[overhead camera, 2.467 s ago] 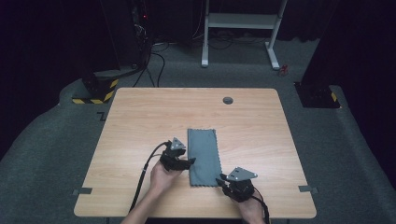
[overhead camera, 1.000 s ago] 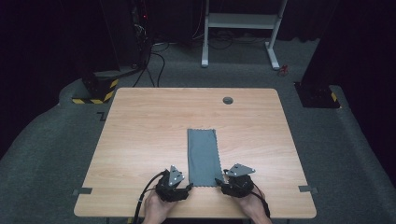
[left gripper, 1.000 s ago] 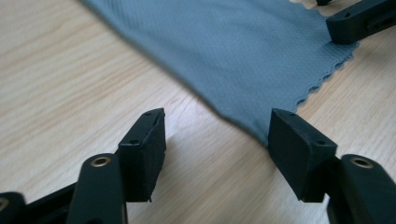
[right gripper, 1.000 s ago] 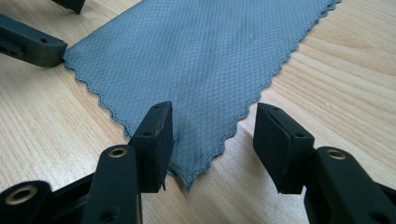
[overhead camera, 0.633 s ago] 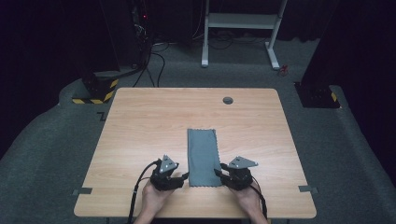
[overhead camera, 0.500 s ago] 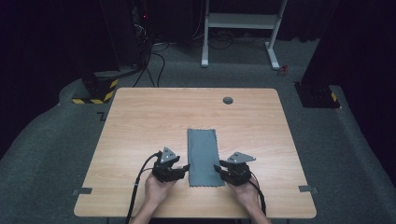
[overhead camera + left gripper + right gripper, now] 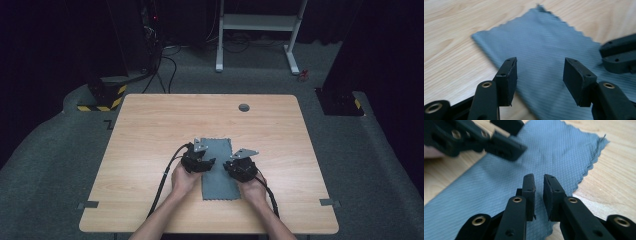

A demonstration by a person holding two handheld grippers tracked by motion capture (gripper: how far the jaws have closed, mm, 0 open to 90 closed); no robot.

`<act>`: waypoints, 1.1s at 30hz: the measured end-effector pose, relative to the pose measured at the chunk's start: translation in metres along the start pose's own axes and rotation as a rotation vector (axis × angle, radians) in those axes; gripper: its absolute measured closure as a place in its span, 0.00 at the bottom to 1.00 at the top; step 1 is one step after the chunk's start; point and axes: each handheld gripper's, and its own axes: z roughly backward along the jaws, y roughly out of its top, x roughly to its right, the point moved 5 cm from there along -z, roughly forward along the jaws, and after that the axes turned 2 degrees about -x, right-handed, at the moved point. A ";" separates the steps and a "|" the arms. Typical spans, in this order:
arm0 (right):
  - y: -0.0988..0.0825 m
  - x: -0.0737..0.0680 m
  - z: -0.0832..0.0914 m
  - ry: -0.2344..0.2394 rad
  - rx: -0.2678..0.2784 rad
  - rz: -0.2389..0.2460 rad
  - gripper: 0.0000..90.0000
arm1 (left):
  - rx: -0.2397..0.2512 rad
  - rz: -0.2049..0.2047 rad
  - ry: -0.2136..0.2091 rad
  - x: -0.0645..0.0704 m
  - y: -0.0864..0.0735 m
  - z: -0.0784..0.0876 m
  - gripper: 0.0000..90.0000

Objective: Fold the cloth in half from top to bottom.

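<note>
A grey-blue cloth [image 7: 218,180] lies flat as a long strip on the wooden table [image 7: 150,130], with a zigzag-cut hem. My left gripper [image 7: 210,163] hovers at its left edge near the middle; in its own view the left gripper [image 7: 539,67] is open, its jaws have just been closing a little, and the cloth [image 7: 536,42] lies below them, not between them. My right gripper [image 7: 228,165] is over the cloth's right side. In its own view the right gripper [image 7: 538,180] has just been closing to a narrow slit, with nothing between the pads. Beneath it spreads the cloth [image 7: 564,150].
The right gripper [image 7: 602,56] juts in at the left gripper view's right edge, and the left gripper [image 7: 521,136] crosses the top left of the right gripper view. A round cable hole [image 7: 244,107] sits near the table's far edge. A white frame [image 7: 260,30] stands on the floor beyond.
Both hands have moved from the cloth's near end forward to its middle. The right jaws have narrowed to a slit and the left jaws slightly. The cloth lies as before.
</note>
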 end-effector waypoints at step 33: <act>0.033 0.054 -0.021 -0.110 0.017 -0.137 0.78 | -0.061 0.119 0.118 -0.054 0.022 -0.024 0.54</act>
